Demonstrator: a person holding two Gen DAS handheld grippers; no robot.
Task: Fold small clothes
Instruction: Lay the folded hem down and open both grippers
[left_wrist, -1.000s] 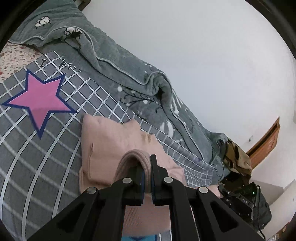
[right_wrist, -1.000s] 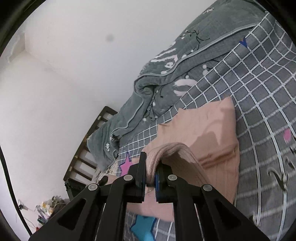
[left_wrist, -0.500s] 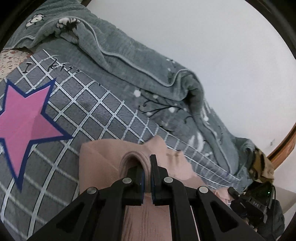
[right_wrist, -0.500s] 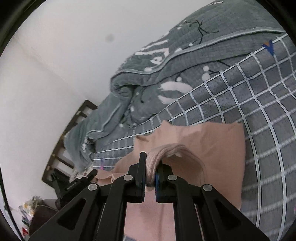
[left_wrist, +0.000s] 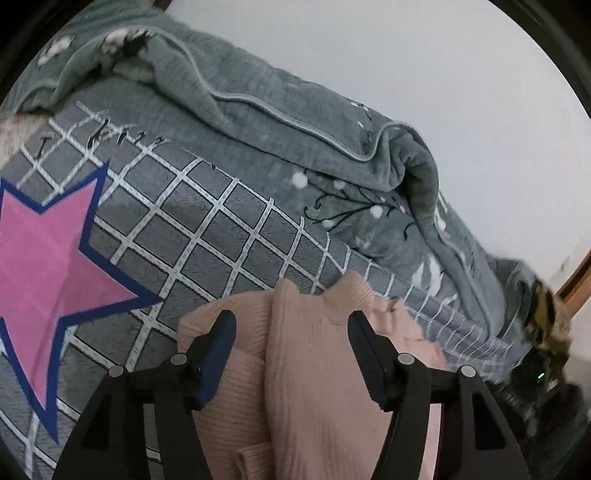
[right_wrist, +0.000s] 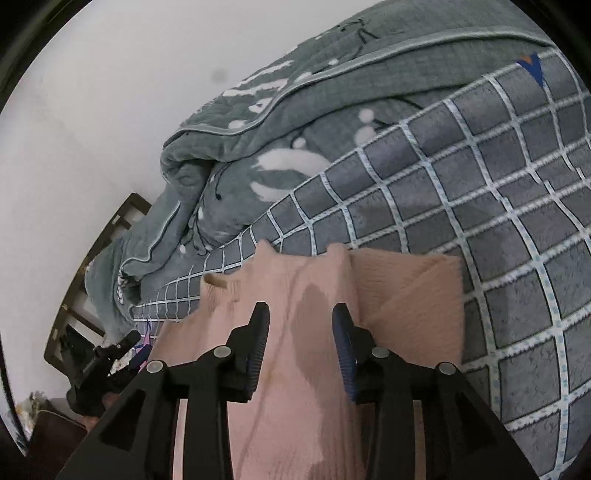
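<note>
A pink knit garment (left_wrist: 314, 354) lies folded on the grey checked bedspread (left_wrist: 207, 236). My left gripper (left_wrist: 291, 332) hovers over its near part; the jaws are opening, with a ridge of the knit between them and the pads clear of it. In the right wrist view the same garment (right_wrist: 406, 295) shows a folded layer on its right side. My right gripper (right_wrist: 301, 325) is over the cloth, its jaws opening too, the fabric lying loose between the pads. The left gripper (right_wrist: 110, 354) shows small at the left edge of that view.
A rumpled grey-green quilt (left_wrist: 295, 122) is heaped along the white wall behind the garment. A pink star (left_wrist: 40, 258) is printed on the bedspread to the left. A dark wooden bed frame (right_wrist: 110, 236) and a brown patterned cloth (left_wrist: 546, 321) lie at the bed's end.
Both grippers carried the pinched pink cloth forward and down onto the garment, then let go: their jaws, shut on the fabric in the earlier frames, now stand apart.
</note>
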